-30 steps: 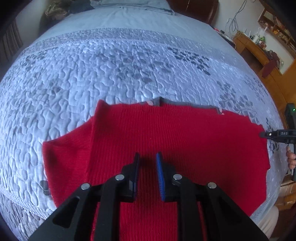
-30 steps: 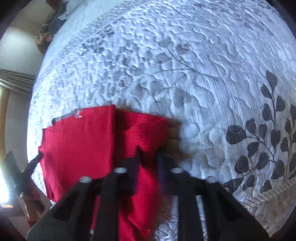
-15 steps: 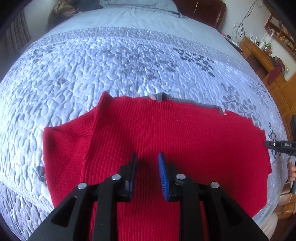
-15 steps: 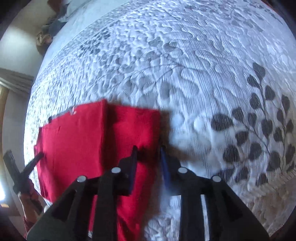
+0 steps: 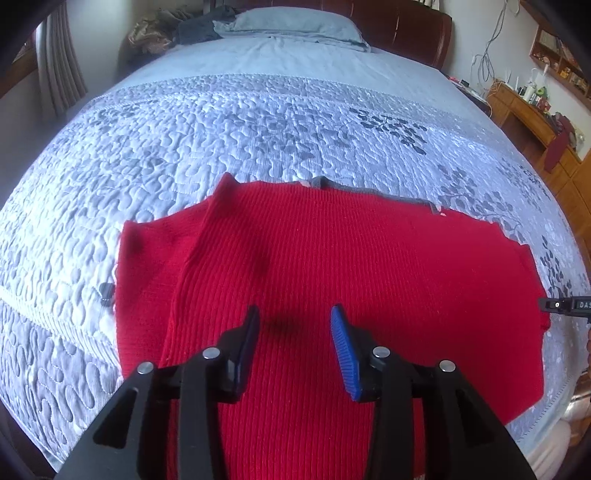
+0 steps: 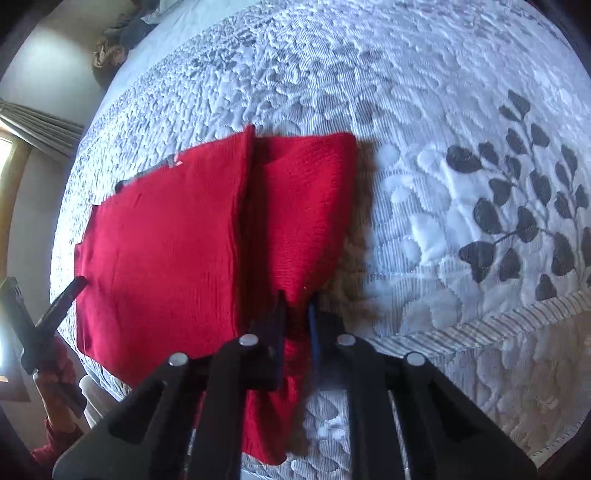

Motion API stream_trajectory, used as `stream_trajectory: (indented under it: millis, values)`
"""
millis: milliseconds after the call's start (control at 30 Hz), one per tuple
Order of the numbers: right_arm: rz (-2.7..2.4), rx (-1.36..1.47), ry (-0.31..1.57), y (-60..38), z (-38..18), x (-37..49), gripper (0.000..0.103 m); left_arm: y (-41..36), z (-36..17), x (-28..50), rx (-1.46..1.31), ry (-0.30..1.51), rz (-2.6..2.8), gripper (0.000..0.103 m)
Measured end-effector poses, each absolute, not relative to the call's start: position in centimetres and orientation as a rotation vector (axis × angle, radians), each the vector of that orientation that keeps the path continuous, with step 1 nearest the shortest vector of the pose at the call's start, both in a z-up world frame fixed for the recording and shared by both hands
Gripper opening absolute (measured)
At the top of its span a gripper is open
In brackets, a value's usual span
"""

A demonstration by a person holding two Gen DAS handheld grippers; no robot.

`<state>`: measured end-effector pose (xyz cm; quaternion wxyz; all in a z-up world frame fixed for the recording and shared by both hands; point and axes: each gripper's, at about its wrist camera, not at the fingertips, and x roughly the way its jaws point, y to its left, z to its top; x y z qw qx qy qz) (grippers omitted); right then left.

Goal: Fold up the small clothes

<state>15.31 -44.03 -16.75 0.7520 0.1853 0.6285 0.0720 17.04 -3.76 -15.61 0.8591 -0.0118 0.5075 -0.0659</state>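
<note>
A red ribbed knit garment [image 5: 332, 266] lies flat on the quilted bedspread [image 5: 221, 122], with a grey collar edge on its far side. My left gripper [image 5: 295, 332] hovers open and empty over the garment's near middle. In the right wrist view the garment [image 6: 166, 240] has one sleeve folded along its right side. My right gripper [image 6: 297, 314] is shut on that red sleeve [image 6: 303, 206] near its lower end, and the fabric bunches between the fingers. The right gripper's tip [image 5: 561, 304] shows at the right edge of the left wrist view.
The bed's front edge runs close below the garment. A pillow [image 5: 291, 22] and a wooden headboard [image 5: 406, 26] lie at the far end. A wooden desk [image 5: 532, 114] stands to the right. The left gripper and hand [image 6: 40, 332] show at the left of the right wrist view.
My left gripper has opened wider and drawn back a little from the garment. My right gripper has closed on the sleeve and drawn back with it.
</note>
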Motion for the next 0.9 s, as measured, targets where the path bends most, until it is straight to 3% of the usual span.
stream_trajectory:
  millis: [900]
  values:
    - [0.104, 0.486, 1.402, -45.4, -20.1, 15.1, 0.006, -5.1, -14.1, 15.1, 0.013, 1.021, -0.122, 0.050]
